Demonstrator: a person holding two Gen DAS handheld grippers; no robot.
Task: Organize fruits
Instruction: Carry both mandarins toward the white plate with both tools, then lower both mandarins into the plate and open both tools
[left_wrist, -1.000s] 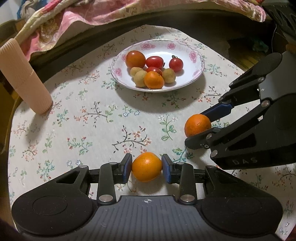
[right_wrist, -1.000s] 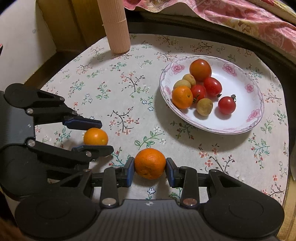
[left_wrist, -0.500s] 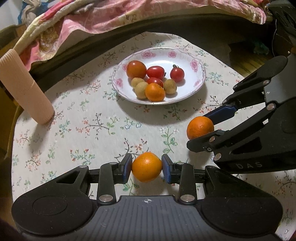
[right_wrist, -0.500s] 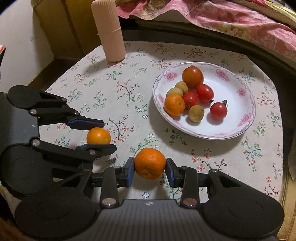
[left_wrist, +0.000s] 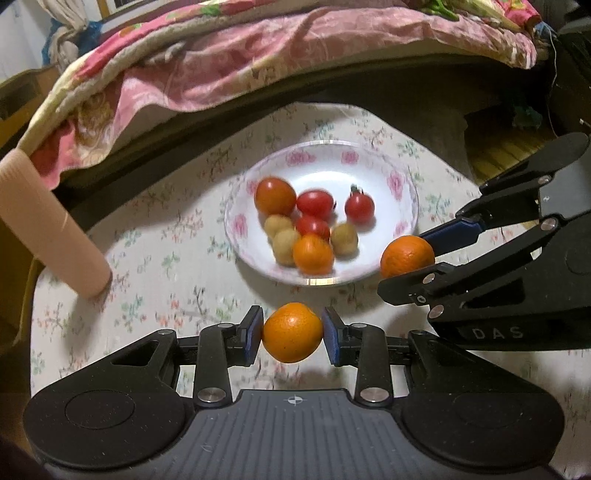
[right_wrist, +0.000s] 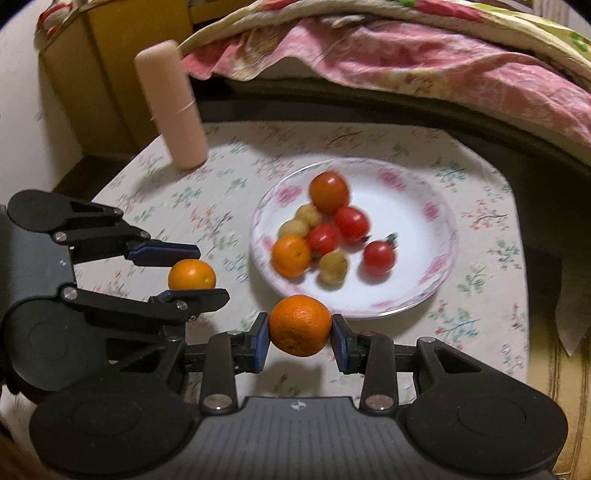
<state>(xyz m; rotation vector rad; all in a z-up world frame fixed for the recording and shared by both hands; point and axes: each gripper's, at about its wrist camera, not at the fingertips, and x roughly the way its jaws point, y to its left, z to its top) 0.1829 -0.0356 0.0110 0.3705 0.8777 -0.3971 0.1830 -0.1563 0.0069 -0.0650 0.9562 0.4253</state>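
- Between the blue pads of the left gripper (left_wrist: 292, 332) sits a small orange (left_wrist: 292, 331), pinched on both sides and held clear above the floral tablecloth (left_wrist: 155, 258), with its shadow on the cloth below it.
- Just to its right, the right gripper (right_wrist: 300, 325) clamps a second orange (right_wrist: 300, 325) in the same way, this one with a rougher, dimpled peel; seen from the left wrist it hangs at the near right edge of the plate.
- Seen from the right wrist, the second orange overlaps the near rim of the white plate (right_wrist: 436, 206), which carries a pink rose border.
- On the plate lie a third, smaller orange (right_wrist: 291, 256), one large orange-red tomato (right_wrist: 328, 192), three small red cherry tomatoes (right_wrist: 378, 255) of which one stands apart to the right with its green stalk showing, and three pale tan round fruits (right_wrist: 332, 266), possibly longans; the blur keeps me from telling more.
- All but the lone cherry tomato are bunched together toward the plate's left half.
- Far left on the table stands a pale pink ribbed cylinder (right_wrist: 170, 107), well apart from the plate.
- Behind the table runs a dark curved edge, and above it a rumpled pink floral quilt (left_wrist: 258, 62) is heaped.
- Both views are smeared by motion, the plate most of all.
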